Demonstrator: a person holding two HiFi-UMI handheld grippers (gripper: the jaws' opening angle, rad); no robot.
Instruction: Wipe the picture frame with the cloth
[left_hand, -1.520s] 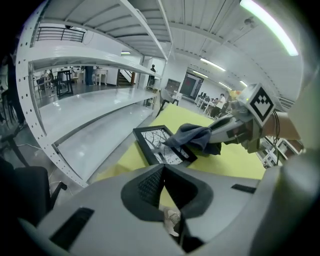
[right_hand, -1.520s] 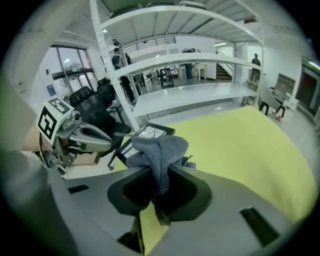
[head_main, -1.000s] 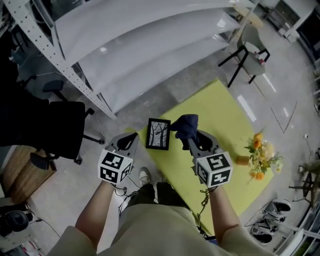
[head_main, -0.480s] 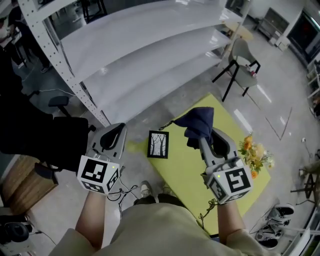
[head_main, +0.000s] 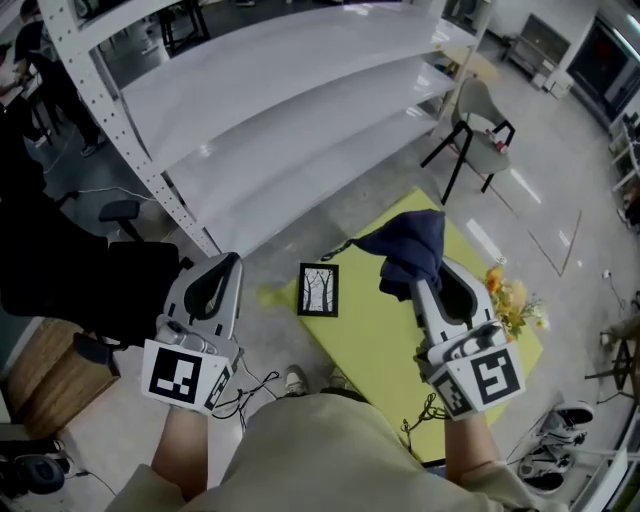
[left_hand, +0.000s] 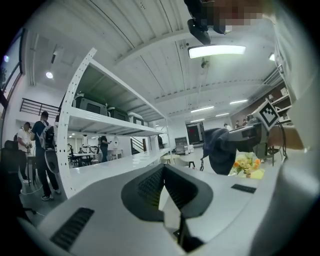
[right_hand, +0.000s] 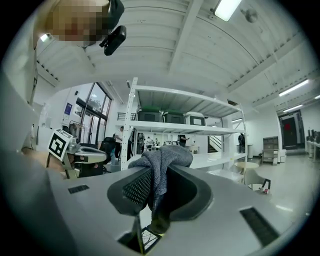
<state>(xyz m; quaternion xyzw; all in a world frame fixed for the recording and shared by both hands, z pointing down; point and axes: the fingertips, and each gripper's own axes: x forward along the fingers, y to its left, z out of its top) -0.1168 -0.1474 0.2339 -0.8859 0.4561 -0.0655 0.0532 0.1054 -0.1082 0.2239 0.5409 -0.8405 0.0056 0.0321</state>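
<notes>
A: Where's the frame (head_main: 319, 289)?
B: On the table (head_main: 392, 345), at its left corner. The flowers (head_main: 512, 298) stand at the right corner of the same table.
A: And the grippers?
B: The left gripper (head_main: 227, 264) is left of the frame. The right gripper (head_main: 416, 282) is to its right, with the cloth (head_main: 408, 243) between its jaws.
A: Behind?
B: Shelves (head_main: 290, 110) run behind the table; a chair (head_main: 478, 125) stands past its far corner. An office chair (head_main: 105, 275) is far left; shoes (head_main: 548, 462) lie right of the table.

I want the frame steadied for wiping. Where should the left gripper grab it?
Likely its left border, from the left: the picture frame seems to lie face up near the table's left corner, nearest the left gripper; the right gripper holds the cloth.
</notes>
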